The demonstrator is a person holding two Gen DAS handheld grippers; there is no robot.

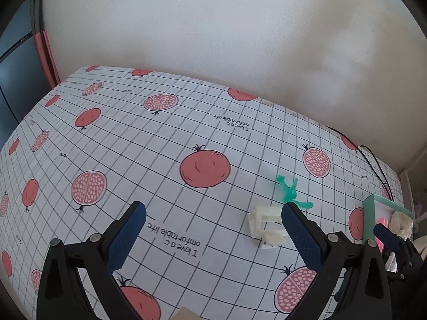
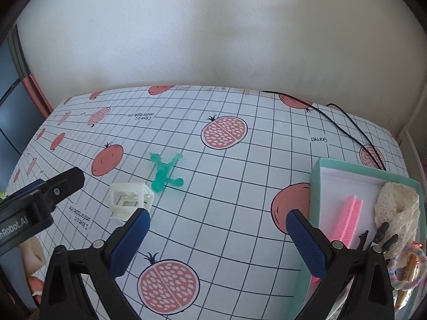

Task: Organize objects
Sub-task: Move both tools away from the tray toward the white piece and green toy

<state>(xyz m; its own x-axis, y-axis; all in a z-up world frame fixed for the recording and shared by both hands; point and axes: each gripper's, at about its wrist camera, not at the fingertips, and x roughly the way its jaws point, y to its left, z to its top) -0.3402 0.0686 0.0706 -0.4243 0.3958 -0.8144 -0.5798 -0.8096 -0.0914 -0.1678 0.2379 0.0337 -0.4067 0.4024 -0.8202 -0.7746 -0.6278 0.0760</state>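
Observation:
A white plastic frame-like piece [image 1: 263, 226] [image 2: 132, 198] lies on the pomegranate-print tablecloth, with a translucent green figurine [image 1: 289, 192] [image 2: 165, 172] just beyond it. My left gripper [image 1: 213, 213] stands open above the cloth, its right finger next to the white piece. My right gripper [image 2: 217, 220] is open too, empty, between the white piece and a teal box [image 2: 320, 176] [image 1: 371, 213]. Inside the box lie a pink comb-like item [image 2: 349, 218], a cream lace cloth [image 2: 397, 205] and dark hair clips [image 2: 381, 236]. The left gripper's body [image 2: 40, 194] shows at the left edge of the right wrist view.
A black cable [image 2: 355, 128] runs across the table's far right corner. The white wall [image 2: 213, 32] stands right behind the table. Pastel hair ties [image 2: 408, 269] sit at the far right by the box. A pink curtain edge [image 1: 48, 53] hangs at the left.

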